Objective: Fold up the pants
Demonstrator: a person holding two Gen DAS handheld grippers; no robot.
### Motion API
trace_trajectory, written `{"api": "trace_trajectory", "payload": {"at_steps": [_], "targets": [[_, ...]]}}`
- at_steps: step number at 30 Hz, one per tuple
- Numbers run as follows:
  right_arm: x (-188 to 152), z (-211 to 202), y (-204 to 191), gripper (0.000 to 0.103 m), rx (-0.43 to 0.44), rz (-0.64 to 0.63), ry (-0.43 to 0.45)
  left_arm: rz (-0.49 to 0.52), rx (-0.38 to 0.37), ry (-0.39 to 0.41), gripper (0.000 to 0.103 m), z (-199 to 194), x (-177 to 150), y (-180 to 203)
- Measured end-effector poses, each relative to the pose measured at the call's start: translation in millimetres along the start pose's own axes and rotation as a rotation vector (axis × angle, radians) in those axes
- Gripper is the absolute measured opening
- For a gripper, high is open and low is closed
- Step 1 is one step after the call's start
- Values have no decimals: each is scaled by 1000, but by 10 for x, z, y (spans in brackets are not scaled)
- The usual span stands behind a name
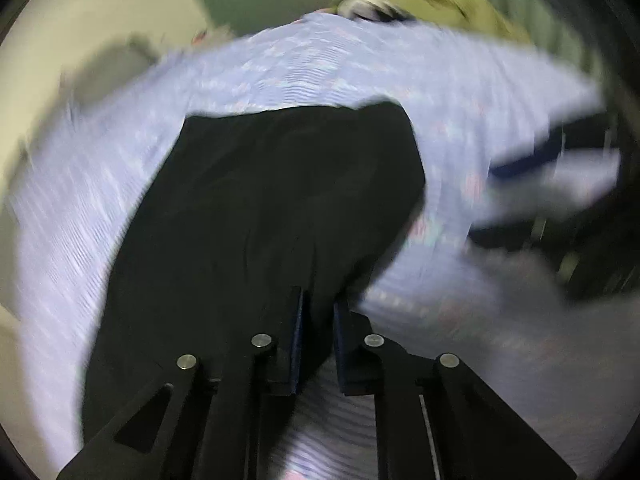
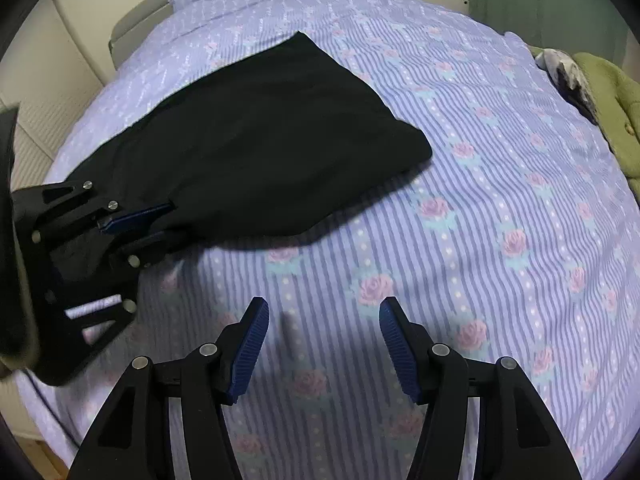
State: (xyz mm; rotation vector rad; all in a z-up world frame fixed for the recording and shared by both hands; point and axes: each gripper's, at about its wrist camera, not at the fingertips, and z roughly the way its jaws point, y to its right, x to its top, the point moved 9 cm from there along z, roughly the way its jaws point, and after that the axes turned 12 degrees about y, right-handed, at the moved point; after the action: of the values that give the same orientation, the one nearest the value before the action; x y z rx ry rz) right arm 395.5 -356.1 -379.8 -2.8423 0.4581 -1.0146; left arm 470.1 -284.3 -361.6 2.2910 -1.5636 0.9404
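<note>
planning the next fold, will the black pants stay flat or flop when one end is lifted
Probably flop: the black pants lie soft and folded on the striped bedsheet, with a rounded, puffy edge. They look light for their size, so the left tool, shut on one end, should lift them easily. The far end will likely drag over the sheet.

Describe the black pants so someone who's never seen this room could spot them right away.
Find the bed covered by a lilac striped sheet with pink roses. The black pants lie flat on its left half, already folded into a broad wedge, with the left gripper closed on their near edge. They are the only plain black cloth there; the olive green blanket sits at the far right edge.
</note>
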Motion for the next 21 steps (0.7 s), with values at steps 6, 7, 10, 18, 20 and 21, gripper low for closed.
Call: {"api": "trace_trajectory", "payload": {"at_steps": [6, 7, 10, 18, 20, 21], "targets": [[356, 73, -175, 59, 107, 21, 34, -405, -155, -35, 11, 130, 148, -707], [421, 111, -229, 59, 129, 17, 39, -470, -175, -44, 11, 197, 136, -847], [529, 200, -374, 59, 169, -7, 49, -569, -203, -63, 11, 301, 53, -1038], [729, 428, -915, 49, 302, -106, 63, -641, -207, -93, 12, 486, -166, -1114], [725, 543, -995, 46, 324, -106, 33, -645, -198, -90, 13, 505, -193, -1131], [716, 588, -1027, 44, 343, -97, 17, -654, -193, -88, 16, 510, -209, -1144]]}}
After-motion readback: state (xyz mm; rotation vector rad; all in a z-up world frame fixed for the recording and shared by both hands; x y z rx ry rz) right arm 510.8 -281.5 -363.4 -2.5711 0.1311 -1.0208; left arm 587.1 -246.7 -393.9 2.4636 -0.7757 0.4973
